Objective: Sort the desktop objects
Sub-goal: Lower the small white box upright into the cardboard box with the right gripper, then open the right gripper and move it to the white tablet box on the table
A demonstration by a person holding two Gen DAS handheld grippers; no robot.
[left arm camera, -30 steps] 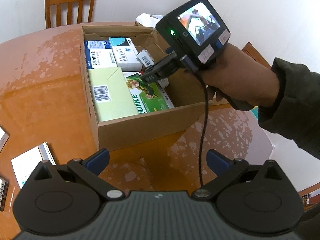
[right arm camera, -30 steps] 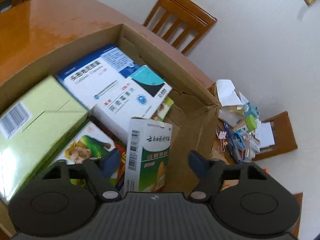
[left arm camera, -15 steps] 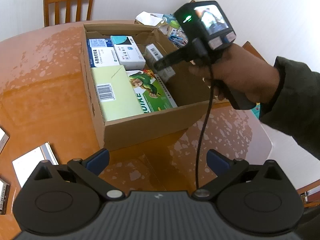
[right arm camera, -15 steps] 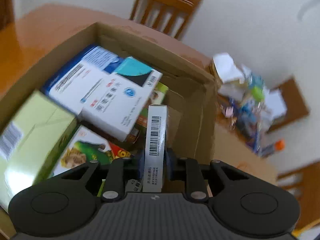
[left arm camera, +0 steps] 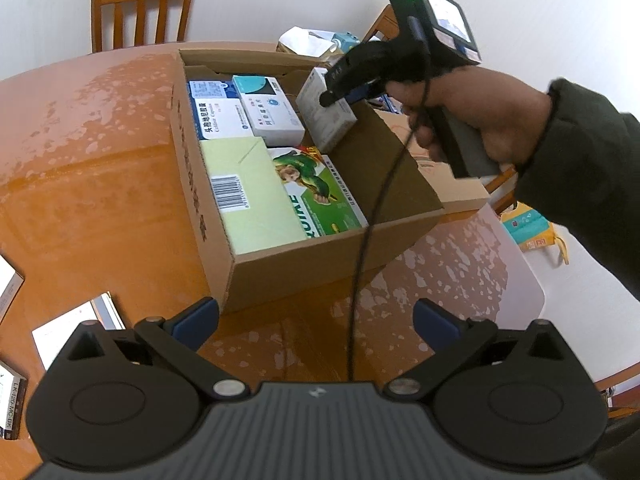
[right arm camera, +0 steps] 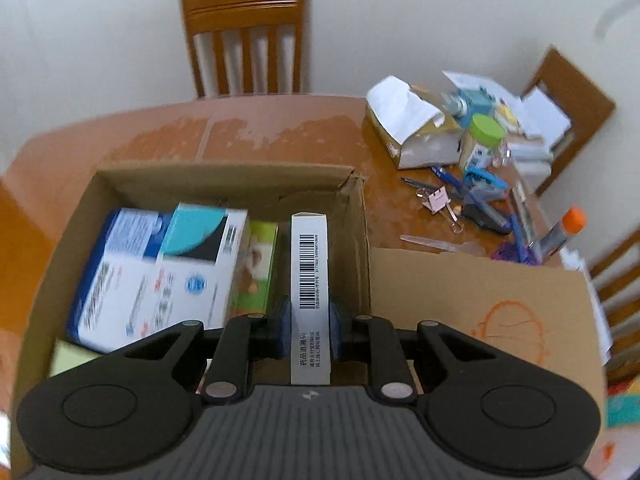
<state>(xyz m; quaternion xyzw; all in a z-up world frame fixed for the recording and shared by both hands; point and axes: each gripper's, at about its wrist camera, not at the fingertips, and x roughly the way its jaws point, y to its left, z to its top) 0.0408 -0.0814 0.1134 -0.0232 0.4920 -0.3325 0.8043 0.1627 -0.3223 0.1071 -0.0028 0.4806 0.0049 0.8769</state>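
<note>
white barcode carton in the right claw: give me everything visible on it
The white carton is a slim cardboard box, clamped edge-on in the right claw, blue pads pressing both broad faces. Its narrow side shows a barcode and small Chinese print. From the left wrist view it hangs tilted above the right side of the open cardboard box, apparently clear of the cartons inside.

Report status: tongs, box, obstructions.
Right tongs shut on white medicine box, above cardboard box. Left tongs open, empty. Nothing in the way.
</note>
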